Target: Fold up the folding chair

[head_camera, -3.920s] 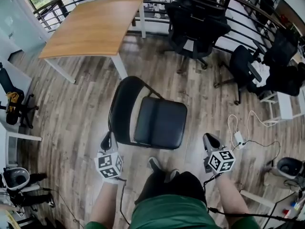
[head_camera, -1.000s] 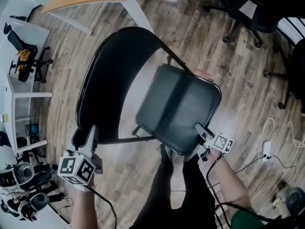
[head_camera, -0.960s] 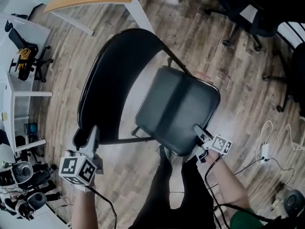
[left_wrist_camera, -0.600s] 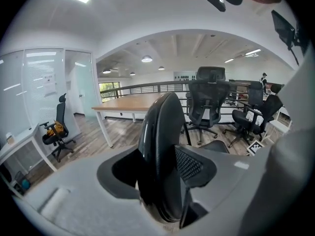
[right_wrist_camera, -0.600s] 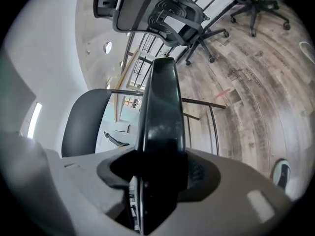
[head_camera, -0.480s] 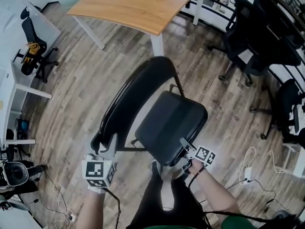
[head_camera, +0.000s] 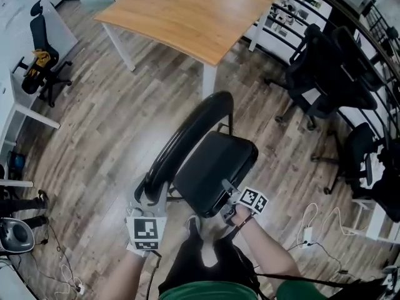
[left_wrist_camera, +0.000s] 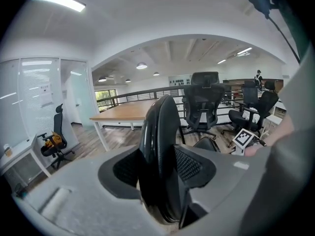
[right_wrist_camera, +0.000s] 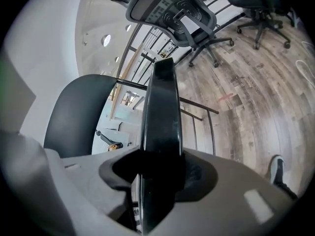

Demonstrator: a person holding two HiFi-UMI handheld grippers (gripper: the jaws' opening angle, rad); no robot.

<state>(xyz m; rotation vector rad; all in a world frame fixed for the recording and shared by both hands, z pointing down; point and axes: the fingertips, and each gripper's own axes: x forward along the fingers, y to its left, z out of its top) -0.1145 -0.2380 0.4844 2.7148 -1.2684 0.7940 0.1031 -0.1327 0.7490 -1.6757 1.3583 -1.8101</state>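
We are mid-fold. The folding chair (head_camera: 206,161) stands on the wood floor (head_camera: 106,124) right in front of our feet, on the near side of the wooden desk (head_camera: 187,11) and apart from it. Its seat (head_camera: 215,167) is tipped steeply up toward the curved backrest (head_camera: 190,136), but a clear wedge of space is left between the two, so we judge the chair half closed.

The left tongs (head_camera: 149,195) are clenched on the black band of the backrest, which fills the gap between their pads in the left gripper view. The right tongs (head_camera: 228,189) have just been closing with the near edge of the seat between them, and the right gripper view shows that edge pinched squarely between the pads.

The next move, as we read it, calls for bringing seat and backrest together until they lie flat against each other. Both grips must hold while the frame collapses (a slip on that glossy seat edge looks the likeliest upset), and the legs should stay steady on the floor.

Our count:
- one folding chair
- one desk
- two tongs
- one office chair (head_camera: 36,58) by the left edge
- at least three more office chairs crowded at the right, which overlap too much for a firm number
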